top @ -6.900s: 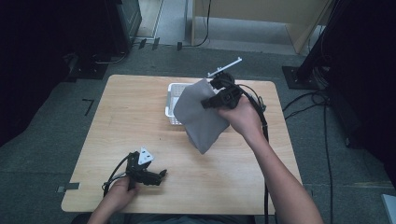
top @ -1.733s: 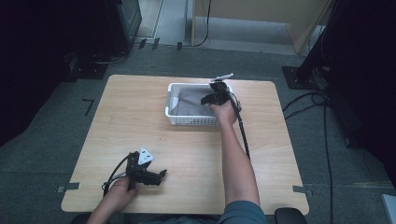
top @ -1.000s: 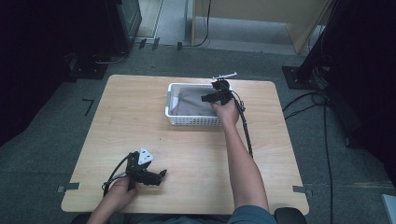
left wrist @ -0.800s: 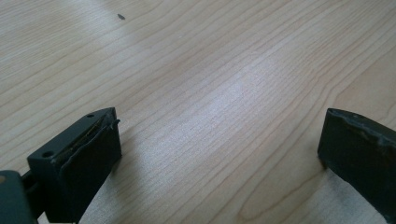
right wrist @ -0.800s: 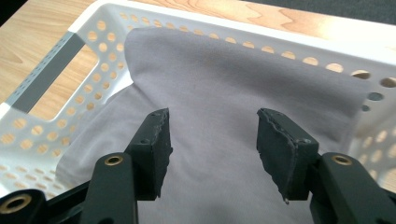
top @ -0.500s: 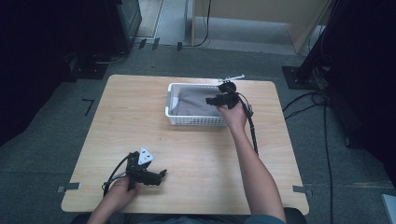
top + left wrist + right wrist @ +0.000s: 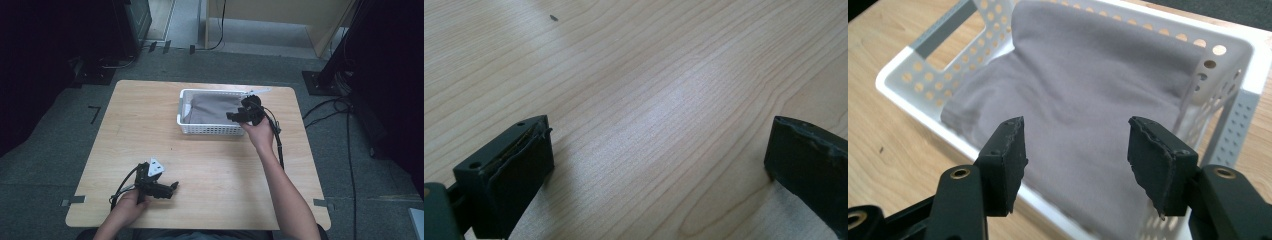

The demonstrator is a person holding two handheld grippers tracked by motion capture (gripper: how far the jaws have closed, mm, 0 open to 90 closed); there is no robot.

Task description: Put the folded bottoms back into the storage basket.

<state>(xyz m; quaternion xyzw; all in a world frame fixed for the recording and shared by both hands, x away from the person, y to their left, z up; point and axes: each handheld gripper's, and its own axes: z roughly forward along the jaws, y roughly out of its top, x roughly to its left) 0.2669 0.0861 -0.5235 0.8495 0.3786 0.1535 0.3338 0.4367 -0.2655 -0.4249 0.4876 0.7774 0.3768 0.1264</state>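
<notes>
Left gripper (image 7: 172, 188) rests low on the wooden counter (image 7: 150, 125), fingers (image 7: 519, 170) spread wide and empty. White perforated basket (image 7: 186, 125) holds a folded grey cloth (image 7: 1088, 95). Right gripper (image 7: 1075, 150) hovers at the basket's right end, fingers wide apart, empty.

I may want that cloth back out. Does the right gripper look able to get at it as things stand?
Probably yes: the right gripper hangs open just above the grey cloth, which lies uncovered in the white basket.
</notes>
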